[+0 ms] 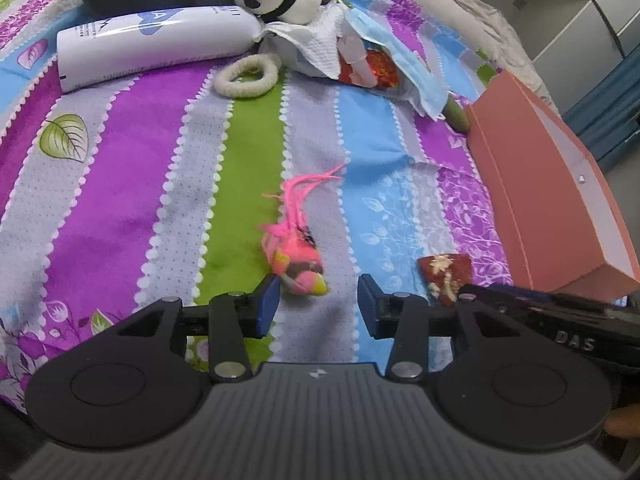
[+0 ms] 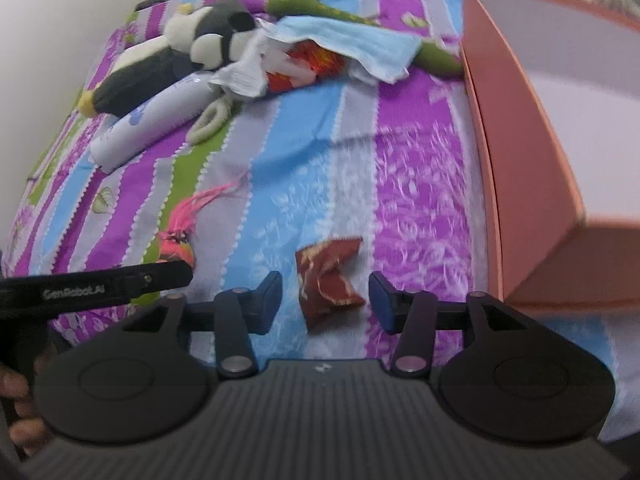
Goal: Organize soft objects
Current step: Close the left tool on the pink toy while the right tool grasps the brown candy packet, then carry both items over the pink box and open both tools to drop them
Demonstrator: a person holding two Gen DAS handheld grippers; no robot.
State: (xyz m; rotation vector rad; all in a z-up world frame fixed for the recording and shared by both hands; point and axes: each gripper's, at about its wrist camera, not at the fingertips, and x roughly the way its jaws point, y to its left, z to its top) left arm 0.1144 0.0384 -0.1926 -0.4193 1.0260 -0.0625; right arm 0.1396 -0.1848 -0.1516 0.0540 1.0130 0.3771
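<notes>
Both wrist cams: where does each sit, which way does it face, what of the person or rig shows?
Left wrist: on the left gripper, angled down at the striped bedspread; jaws open around the pink toy; right gripper's arm at the right edge.
Right wrist: on the right gripper, angled down; jaws open around the red pouch; left gripper's arm and fingers lower left.
Shared: toy, pouch, pink box, plush pile.

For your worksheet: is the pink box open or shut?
Open: the box has no lid on top and its pale inner walls show.
</notes>
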